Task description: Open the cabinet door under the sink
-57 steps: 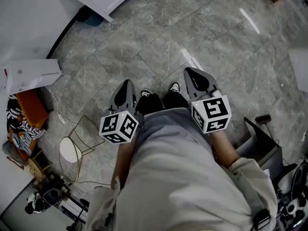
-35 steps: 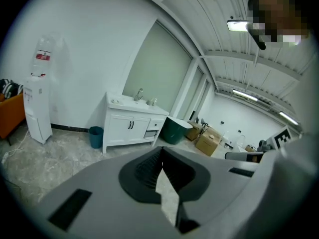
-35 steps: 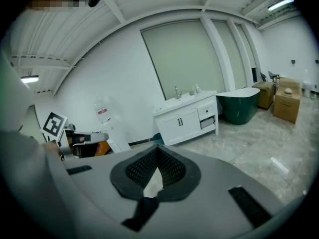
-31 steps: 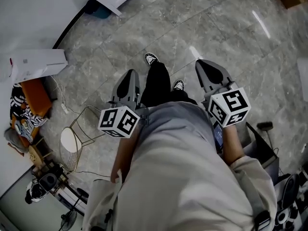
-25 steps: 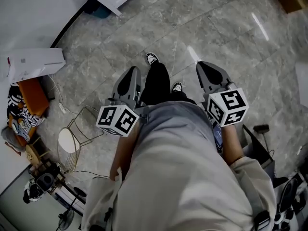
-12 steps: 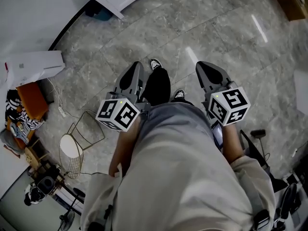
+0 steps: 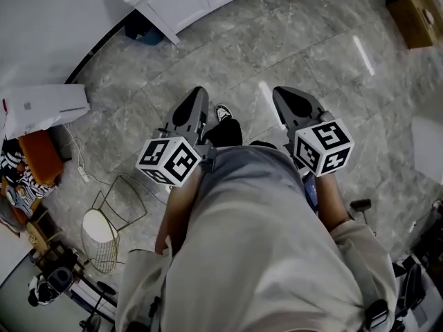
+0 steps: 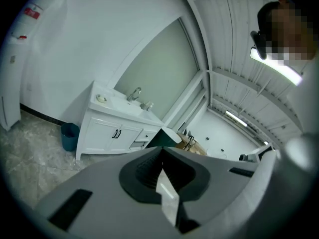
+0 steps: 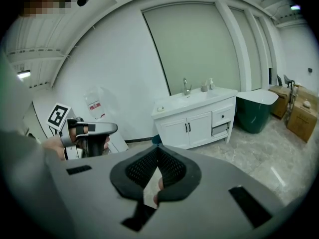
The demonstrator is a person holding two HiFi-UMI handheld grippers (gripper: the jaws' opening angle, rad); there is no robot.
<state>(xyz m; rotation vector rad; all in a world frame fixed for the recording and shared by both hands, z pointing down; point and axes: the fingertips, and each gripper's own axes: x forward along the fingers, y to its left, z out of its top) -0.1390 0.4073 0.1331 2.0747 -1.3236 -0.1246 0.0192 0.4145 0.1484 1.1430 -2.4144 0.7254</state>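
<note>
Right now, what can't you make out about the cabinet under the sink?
Head view: the cabinet is cut off by the top edge.
Right gripper view: the handles are too small to tell their shape.
Cabinet's inside: hidden behind shut doors in every view.
Left gripper view: the bin is partly hidden by the cabinet.

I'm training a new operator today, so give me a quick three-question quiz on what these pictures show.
1. True or false: both cabinet doors under the sink are shut.
2. What stands between the left gripper's jaws: A) a door handle, B) nothing, C) a cloth?
3. Fill in: the blue bin stands on the ____.
Key: 1 true. 2 B, the jaws are together. 3 floor.
</note>
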